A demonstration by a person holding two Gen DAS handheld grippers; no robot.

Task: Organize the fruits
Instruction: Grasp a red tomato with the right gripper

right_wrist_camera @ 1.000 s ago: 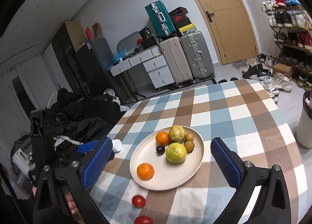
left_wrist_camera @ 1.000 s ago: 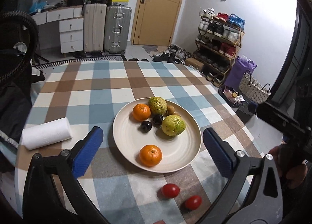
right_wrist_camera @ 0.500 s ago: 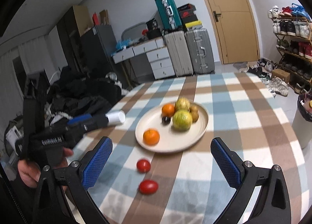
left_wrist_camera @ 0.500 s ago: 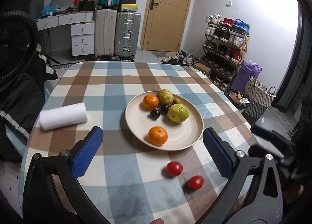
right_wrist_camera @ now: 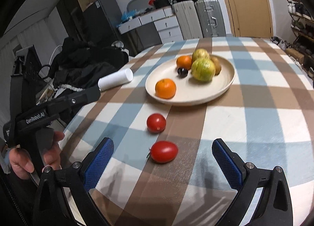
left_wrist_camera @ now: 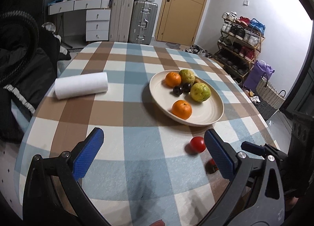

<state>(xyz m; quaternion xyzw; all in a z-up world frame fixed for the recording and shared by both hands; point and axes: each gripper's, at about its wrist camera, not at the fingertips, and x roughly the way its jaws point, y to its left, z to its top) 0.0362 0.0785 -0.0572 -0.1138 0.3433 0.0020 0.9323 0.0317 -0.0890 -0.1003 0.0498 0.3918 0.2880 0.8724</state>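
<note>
Two glossy red tomatoes lie on a blue, brown and white checked tablecloth (right_wrist_camera: 255,119), near the table's front edge. The rounder tomato (right_wrist_camera: 156,123) sits closer to a cream plate (right_wrist_camera: 225,86); the oval tomato (right_wrist_camera: 164,151), with a small green stem, lies just in front of it. The plate holds two oranges (right_wrist_camera: 165,88), two yellow-green fruits (right_wrist_camera: 203,69), dark plums (right_wrist_camera: 182,72) and a brown kiwi (right_wrist_camera: 215,64). The right gripper (right_wrist_camera: 162,164) hangs low, wide open and empty, the oval tomato between its blue pads. The left gripper (left_wrist_camera: 154,153) is also spread open and empty. A white paper towel roll (left_wrist_camera: 81,88) lies left of the plate.
</note>
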